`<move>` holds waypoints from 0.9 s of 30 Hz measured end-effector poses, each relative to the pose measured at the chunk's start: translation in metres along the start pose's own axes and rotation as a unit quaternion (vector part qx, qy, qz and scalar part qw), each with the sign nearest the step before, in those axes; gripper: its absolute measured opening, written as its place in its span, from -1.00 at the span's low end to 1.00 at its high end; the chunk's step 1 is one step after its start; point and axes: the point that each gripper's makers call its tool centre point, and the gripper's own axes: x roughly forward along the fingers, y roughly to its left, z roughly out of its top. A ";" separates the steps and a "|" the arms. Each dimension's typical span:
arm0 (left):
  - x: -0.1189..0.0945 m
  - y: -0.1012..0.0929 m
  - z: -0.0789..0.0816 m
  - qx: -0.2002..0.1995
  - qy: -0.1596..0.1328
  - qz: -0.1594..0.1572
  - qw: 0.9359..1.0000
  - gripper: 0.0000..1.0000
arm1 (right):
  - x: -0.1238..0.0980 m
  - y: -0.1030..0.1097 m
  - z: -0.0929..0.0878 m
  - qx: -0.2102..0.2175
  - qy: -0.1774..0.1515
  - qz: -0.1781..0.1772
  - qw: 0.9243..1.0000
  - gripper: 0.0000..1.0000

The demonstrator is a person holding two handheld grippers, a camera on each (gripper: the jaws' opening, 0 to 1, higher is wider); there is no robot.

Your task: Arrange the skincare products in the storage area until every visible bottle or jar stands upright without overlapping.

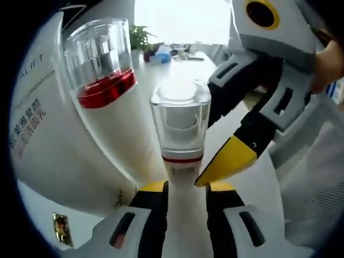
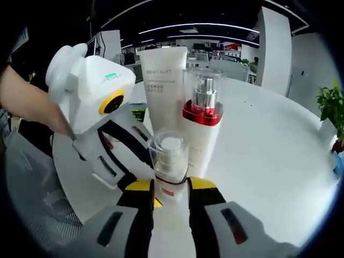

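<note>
White small bottle with a clear square cap and a thin red ring (image 1: 181,134): it stands upright on the white round table (image 2: 269,161), directly in front of both of my grippers; in the right gripper view it is at (image 2: 169,158).
Left gripper (image 1: 185,188): my yellow-tipped black jaws stand on both sides of the small bottle's white body, very near it; I cannot tell if they press it or not.
Right gripper (image 2: 171,185): my jaws are also on both sides of the same small bottle, low on its body; I cannot tell if they are gripping it. In the left gripper view this gripper comes from the right and its yellow tip (image 1: 228,161) is touching or almost touching the bottle under the red ring.
Taller white pump bottle with a clear cap and a wide red band (image 2: 201,121): upright, just behind the small bottle, at (image 1: 102,70) in the left gripper view.
White tube with printed text (image 2: 163,88): standing upright, just beside the pump bottle, behind the small bottle.
Green plant (image 2: 330,107): at the far edge of the table, well apart from the products.
</note>
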 end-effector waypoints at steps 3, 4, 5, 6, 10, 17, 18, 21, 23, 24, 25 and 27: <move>0.002 0.003 0.002 0.018 -0.002 0.006 1.000 -0.67 | -0.001 -0.001 -0.001 0.016 0.005 -0.005 1.000 -0.52; 0.003 0.003 0.002 0.016 -0.002 0.007 1.000 -0.67 | -0.001 -0.002 -0.001 0.021 0.006 -0.008 1.000 -0.51; 0.003 0.003 0.003 0.015 -0.004 0.005 1.000 -0.67 | -0.002 -0.002 -0.002 0.029 0.007 -0.012 0.999 -0.51; 0.003 0.003 0.003 0.016 -0.005 0.004 1.000 -0.67 | -0.002 -0.002 -0.002 0.034 0.008 -0.014 0.999 -0.51; 0.003 0.003 0.004 0.025 -0.006 -0.001 1.000 -0.67 | -0.004 -0.002 -0.004 0.067 0.006 -0.019 0.998 -0.49; 0.003 0.002 0.003 0.034 -0.009 -0.013 0.999 -0.67 | -0.005 0.000 -0.007 0.082 0.006 -0.019 0.996 -0.49; 0.003 0.002 0.003 0.034 -0.009 -0.014 0.999 -0.67 | -0.005 0.000 -0.007 0.082 0.007 -0.019 0.996 -0.49; 0.003 0.001 0.003 0.029 -0.008 -0.016 0.999 -0.67 | -0.005 -0.001 -0.008 0.085 0.008 -0.022 0.996 -0.49; 0.002 0.002 0.004 0.027 -0.009 -0.012 1.000 -0.62 | -0.006 -0.001 -0.008 0.086 0.009 -0.023 0.996 -0.48; 0.002 0.001 0.004 0.025 -0.009 -0.012 1.000 -0.57 | -0.006 -0.002 -0.008 0.085 0.009 -0.024 0.996 -0.48; 0.001 0.001 0.004 0.024 -0.010 -0.013 1.000 -0.52 | -0.007 -0.002 -0.008 0.085 0.009 -0.024 0.996 -0.47; 0.000 -0.001 0.005 0.022 -0.010 -0.014 1.000 -0.49 | -0.007 -0.003 -0.008 0.084 0.010 -0.025 0.996 -0.47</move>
